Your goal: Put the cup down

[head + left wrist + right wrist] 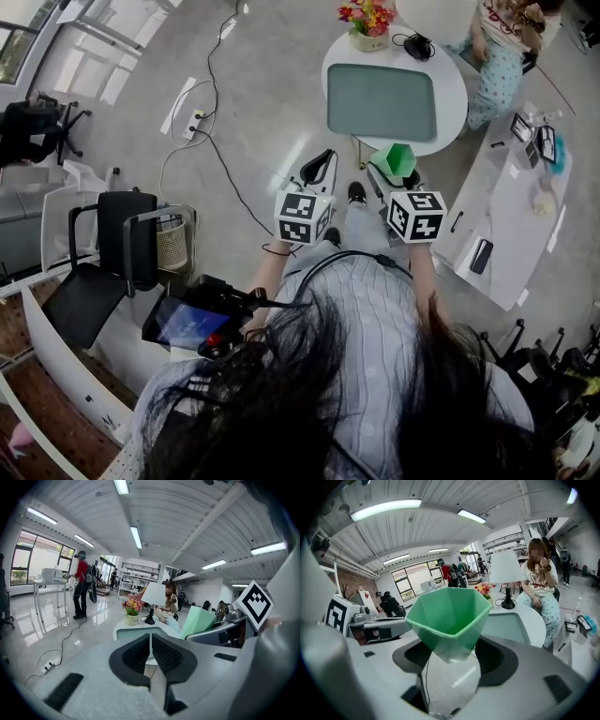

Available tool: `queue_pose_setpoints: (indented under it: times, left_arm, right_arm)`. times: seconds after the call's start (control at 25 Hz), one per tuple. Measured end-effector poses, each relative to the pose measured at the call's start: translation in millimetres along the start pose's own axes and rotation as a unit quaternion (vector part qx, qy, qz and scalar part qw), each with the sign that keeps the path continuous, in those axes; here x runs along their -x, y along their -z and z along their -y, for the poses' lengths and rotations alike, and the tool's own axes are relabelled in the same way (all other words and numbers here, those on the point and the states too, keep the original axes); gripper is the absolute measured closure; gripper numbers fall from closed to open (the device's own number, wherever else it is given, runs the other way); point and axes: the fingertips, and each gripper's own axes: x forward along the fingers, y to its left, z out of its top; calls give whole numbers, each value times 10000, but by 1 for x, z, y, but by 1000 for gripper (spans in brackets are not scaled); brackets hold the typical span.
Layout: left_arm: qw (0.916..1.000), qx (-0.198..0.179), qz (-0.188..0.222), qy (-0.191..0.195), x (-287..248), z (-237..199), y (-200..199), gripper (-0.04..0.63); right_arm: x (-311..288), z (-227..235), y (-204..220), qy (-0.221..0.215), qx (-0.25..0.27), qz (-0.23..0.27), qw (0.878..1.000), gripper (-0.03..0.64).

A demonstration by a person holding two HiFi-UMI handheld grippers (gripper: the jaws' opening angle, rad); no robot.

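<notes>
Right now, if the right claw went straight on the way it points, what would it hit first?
Probably the round table, near its tray: the right claw, shut on the cup, points at it with nothing between. Depth is hard to judge.

- The left tongs (150, 644) are held out ahead of the body, jaws pressed together with nothing between them.
- The right tongs (450, 657) sit level beside them, jaws clamped on the lower part of a green cup (449, 613).
- The left forearm (270, 270) and right forearm (424, 274) reach forward, roughly parallel.
</notes>
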Motion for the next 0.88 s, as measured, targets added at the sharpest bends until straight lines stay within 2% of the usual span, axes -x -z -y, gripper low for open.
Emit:
queue_pose_setpoints:
  times: [0.32, 0.88]
  left_arm:
    - [9999, 34, -96, -13, -59, -10, -21, 568]
    - [9993, -132, -322, 138, -142, -23, -44, 568]
  right_arm:
    - [-41, 45, -26, -77, -22, -170, 9998, 316]
    - [-113, 123, -64, 48, -46, -281, 9996, 316]
